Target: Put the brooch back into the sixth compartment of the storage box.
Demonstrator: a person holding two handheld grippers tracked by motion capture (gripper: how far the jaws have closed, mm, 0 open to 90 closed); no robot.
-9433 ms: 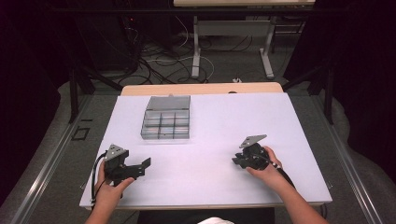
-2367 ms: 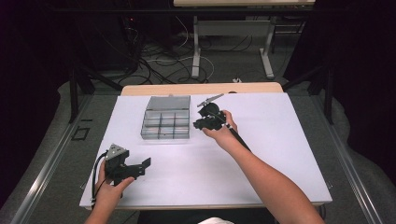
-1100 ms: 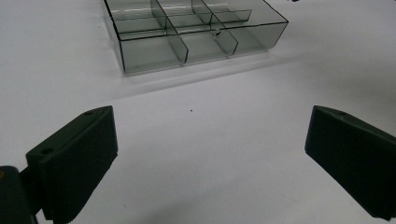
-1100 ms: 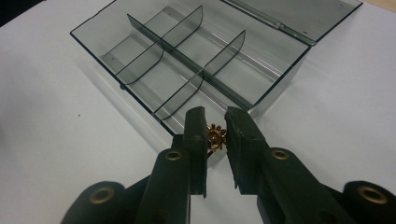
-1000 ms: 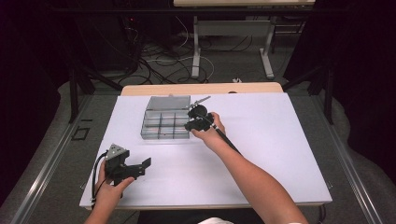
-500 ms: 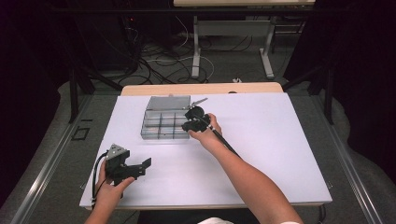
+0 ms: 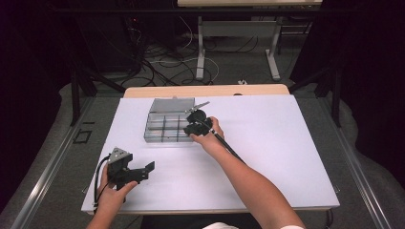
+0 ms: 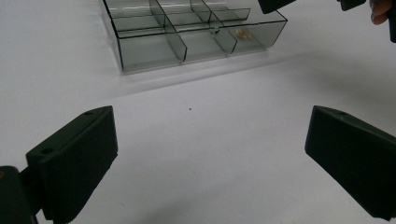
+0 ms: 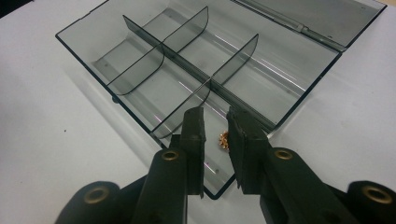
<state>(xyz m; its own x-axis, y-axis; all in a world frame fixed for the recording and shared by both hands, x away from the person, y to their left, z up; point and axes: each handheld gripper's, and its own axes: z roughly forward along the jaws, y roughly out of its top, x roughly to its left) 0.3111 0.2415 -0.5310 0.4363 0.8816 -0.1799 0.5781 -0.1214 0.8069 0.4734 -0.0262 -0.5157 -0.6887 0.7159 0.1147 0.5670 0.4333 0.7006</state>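
The gold bit [image 9: 223, 138] in the box's [image 9: 116, 70] near corner cell is half hidden behind the right gripper's [image 9: 215, 122] jaws and too small to identify. In the left gripper view a gold speck [image 8: 241, 33] and a tiny dark one [image 8: 215, 31] in the box's [image 8: 149, 51] right cells are too small to tell. There the far edge cuts the box's far cells and the other gripper [image 8: 308, 3].

Compartment box [image 7: 168, 125] on table [image 7: 286, 143], far-left of centre.
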